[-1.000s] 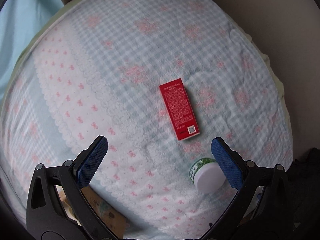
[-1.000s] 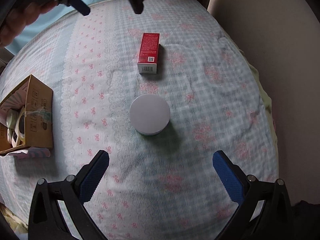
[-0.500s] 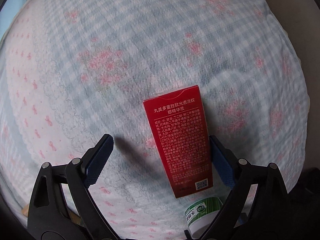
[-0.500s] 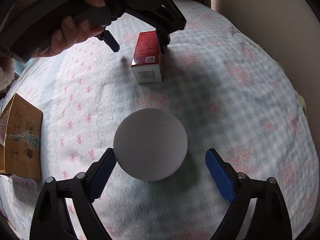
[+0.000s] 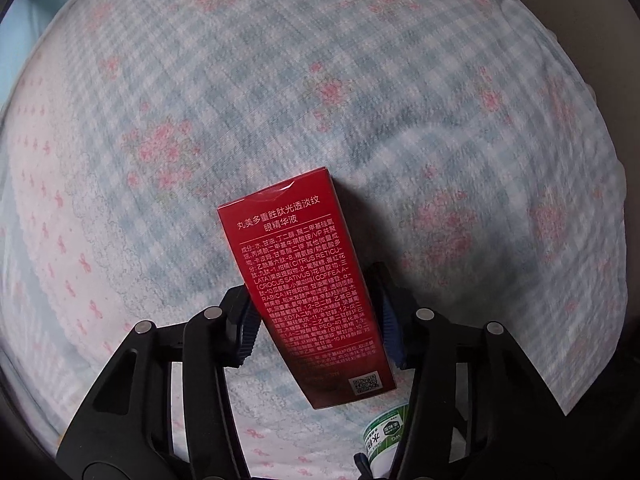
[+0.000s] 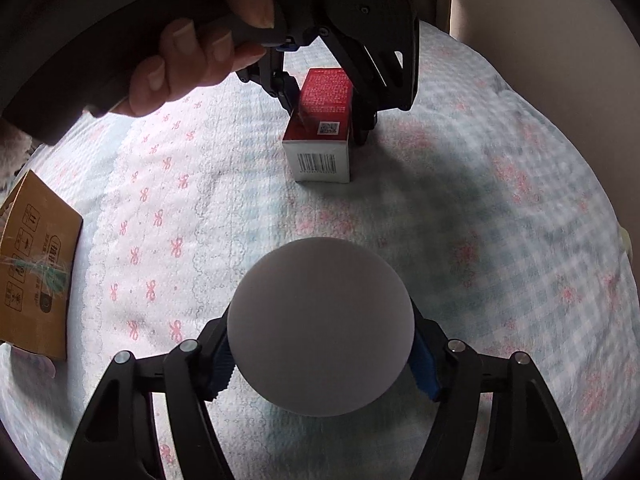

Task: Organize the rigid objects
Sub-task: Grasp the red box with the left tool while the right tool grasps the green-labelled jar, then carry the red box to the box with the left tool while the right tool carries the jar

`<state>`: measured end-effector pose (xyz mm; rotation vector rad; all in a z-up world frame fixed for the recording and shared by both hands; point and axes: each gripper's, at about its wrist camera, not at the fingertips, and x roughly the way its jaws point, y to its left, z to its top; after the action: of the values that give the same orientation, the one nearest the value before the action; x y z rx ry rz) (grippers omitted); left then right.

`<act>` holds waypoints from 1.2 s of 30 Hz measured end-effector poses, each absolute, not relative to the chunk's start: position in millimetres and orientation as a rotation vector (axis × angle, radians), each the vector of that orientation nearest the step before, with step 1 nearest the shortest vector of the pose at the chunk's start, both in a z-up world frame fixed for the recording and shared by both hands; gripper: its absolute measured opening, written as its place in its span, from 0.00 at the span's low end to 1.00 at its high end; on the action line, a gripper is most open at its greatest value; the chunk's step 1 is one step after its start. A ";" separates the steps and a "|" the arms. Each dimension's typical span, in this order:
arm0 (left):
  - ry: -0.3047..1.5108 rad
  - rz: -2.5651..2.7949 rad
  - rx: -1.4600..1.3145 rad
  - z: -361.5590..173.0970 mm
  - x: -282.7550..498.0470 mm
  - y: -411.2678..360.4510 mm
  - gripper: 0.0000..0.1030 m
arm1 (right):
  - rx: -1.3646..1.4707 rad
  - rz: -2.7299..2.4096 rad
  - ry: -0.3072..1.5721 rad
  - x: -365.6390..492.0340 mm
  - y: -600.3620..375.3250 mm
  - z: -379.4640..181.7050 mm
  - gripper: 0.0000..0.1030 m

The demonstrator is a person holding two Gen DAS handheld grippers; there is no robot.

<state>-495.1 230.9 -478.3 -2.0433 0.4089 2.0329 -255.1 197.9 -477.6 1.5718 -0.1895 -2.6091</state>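
Open bed (image 6: 520, 240) lies right of the red box (image 6: 320, 136) and jar (image 6: 320, 332). A cardboard box (image 6: 36, 276) blocks the left edge.

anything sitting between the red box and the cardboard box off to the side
Nothing visible does. In the right wrist view, only bare patterned bedspread lies between the red box, clamped by the left gripper, and the cardboard box. The white jar sits nearer the camera, off that line.

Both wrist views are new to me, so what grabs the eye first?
The red box lies on the checked bedcover, clamped between the left gripper pads, which have just been closing. In front of it the right gripper has just been closing round the white-lidded jar. A cardboard box sits at the left edge.
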 end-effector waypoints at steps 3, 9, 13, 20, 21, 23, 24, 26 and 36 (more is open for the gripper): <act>0.406 2.027 -2.036 -476.2 -494.6 229.1 0.45 | 1.576 -2.595 -0.206 -257.8 198.3 -475.9 0.65; 0.431 1.984 -2.032 -469.4 -494.1 224.5 0.43 | 1.578 -2.579 -0.205 -262.1 195.2 -470.5 0.65; 0.412 1.991 -2.034 -458.6 -490.5 212.2 0.43 | 1.580 -2.581 -0.200 -264.1 193.4 -464.2 0.65; 0.356 2.027 -1.997 -418.6 -475.0 188.0 0.43 | 1.581 -2.579 -0.172 -263.7 206.4 -442.4 0.64; 0.339 2.036 -1.994 -410.8 -472.7 183.1 0.43 | 1.583 -2.580 -0.174 -263.4 207.6 -437.7 0.64; 0.308 2.056 -1.988 -393.3 -467.3 172.6 0.43 | 1.582 -2.583 -0.168 -258.4 213.3 -427.4 0.64; 0.297 2.071 -1.980 -383.5 -464.1 167.1 0.43 | 1.580 -2.585 -0.160 -257.7 214.1 -420.2 0.64; 0.277 2.098 -1.962 -362.7 -456.3 155.3 0.43 | 1.577 -2.587 -0.144 -250.2 220.6 -407.9 0.64; 0.081 2.248 -1.898 -287.7 -395.2 82.5 0.43 | 1.511 -2.558 -0.080 -238.5 227.5 -327.7 0.64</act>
<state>-395.2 82.5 -287.7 -1.8984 0.0812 2.2479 -238.5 227.5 -327.7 1.5108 -0.0799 -2.5577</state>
